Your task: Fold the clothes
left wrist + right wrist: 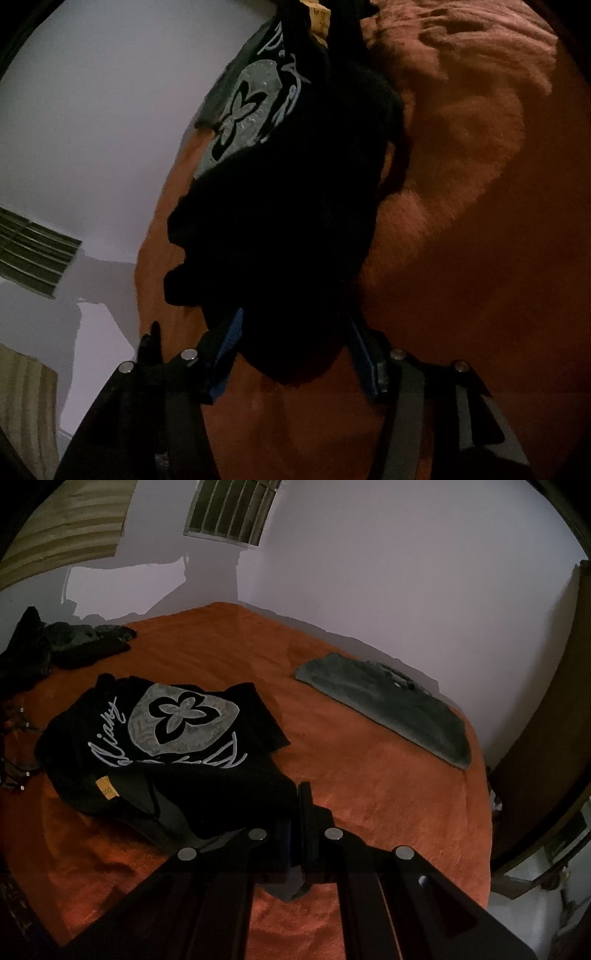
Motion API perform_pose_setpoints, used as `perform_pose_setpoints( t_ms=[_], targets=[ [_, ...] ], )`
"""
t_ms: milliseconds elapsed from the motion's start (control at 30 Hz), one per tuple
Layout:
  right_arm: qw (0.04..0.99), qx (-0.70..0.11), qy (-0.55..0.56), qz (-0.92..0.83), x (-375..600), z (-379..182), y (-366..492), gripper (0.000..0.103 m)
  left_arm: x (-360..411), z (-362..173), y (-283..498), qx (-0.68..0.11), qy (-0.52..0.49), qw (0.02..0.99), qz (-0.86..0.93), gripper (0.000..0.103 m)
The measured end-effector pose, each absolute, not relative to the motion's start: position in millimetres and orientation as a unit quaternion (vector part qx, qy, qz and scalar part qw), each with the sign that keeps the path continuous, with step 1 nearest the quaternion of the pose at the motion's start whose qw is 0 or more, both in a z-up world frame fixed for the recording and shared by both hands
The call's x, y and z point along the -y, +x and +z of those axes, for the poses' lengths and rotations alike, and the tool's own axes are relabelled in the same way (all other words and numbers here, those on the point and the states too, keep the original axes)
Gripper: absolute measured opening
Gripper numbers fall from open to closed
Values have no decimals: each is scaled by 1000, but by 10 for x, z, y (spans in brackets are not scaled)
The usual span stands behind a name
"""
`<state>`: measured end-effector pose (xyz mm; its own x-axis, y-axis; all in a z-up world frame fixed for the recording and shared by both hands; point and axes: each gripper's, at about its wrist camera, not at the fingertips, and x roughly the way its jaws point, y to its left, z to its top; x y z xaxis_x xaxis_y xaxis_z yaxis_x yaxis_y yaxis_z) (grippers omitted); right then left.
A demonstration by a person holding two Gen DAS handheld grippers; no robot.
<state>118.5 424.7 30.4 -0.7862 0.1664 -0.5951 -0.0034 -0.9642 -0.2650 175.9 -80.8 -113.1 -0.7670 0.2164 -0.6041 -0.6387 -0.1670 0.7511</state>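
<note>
A black T-shirt [192, 753] with a grey flower print and pale script lies bunched on the orange bedspread [369, 812]. My right gripper [295, 808] is shut on the shirt's near edge and holds it just above the bed. In the left wrist view the same black shirt [280, 229] fills the middle, its print at the top. My left gripper [295, 332] has its blue pads [229, 350] on either side of a thick bunch of the cloth, which hides the fingertips.
A folded grey-green garment [399, 709] lies at the bed's far right edge. A dark heap of clothes [62, 646] sits at the far left. A white wall [369, 572] with a vent [232, 513] stands behind the bed.
</note>
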Motion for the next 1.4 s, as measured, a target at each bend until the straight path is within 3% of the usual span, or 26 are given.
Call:
perform_pose_setpoints(
  t_ms=[67,133,167,300,400,500,700,1200,1400],
  targets=[
    [46,124,-325,936,-4259,289,1186,2,753,-1105,1744,-575,-172,286,747,55],
    [47,122,-325,937,-4273,296,1191,2,719,-993,1741,-555,-160,298,760,29],
    [47,121,-326,937,-4281,299,1193,2,693,-899,1699,-541,-158,295,771,7],
    [53,120,-323,937,-4325,367,1208,2,631,-394,1389,-447,-196,288,824,6],
    [63,106,-316,941,-4410,504,1212,2,731,280,1003,-283,-253,287,880,6],
    [79,87,-297,947,-4520,740,1207,2,880,1058,638,-155,-244,277,916,6],
    [119,77,-234,962,-4686,1545,1231,2,1042,2236,58,-20,-215,274,937,5],
    [171,168,-66,969,-4471,4161,1955,2,991,4987,239,18,-57,330,942,4],
    [188,186,-53,963,-4495,4981,2221,2,1108,5714,428,42,-31,359,932,4]
  ],
)
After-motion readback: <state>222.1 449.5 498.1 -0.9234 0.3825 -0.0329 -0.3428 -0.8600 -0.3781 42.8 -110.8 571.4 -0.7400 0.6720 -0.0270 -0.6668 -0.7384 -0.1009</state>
